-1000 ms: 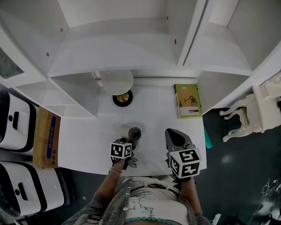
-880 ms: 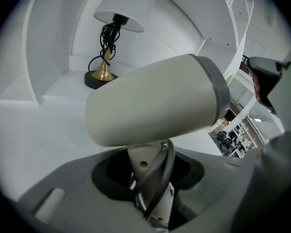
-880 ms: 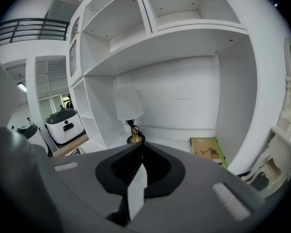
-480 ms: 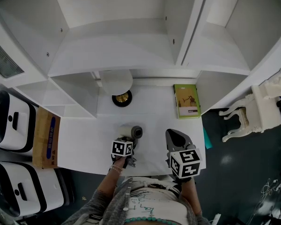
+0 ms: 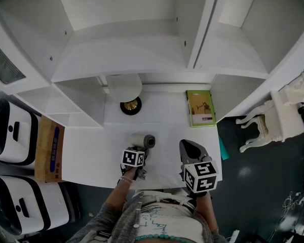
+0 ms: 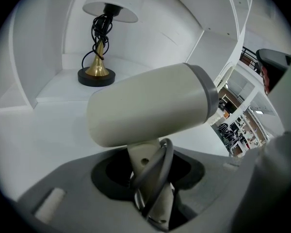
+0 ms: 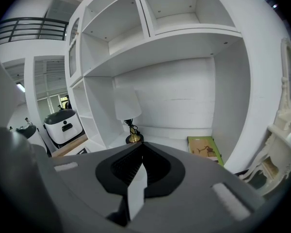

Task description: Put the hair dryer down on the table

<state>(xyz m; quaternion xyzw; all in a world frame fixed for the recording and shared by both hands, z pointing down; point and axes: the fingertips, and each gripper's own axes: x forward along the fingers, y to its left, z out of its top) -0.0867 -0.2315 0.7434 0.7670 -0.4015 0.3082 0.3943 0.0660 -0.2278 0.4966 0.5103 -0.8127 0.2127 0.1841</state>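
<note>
Left gripper (image 6: 148, 178) is clenched on the handle of the cream hair dryer (image 6: 150, 103), held over the white table (image 5: 91, 151) in front of the lamp (image 5: 130, 105). Right gripper (image 7: 136, 178) is closed and empty, to the lamp's right. Since a second ago, the dryer has moved slightly nearer the lamp. Only the left gripper view shows the grey cord (image 6: 157, 171) wound round the handle.
</note>
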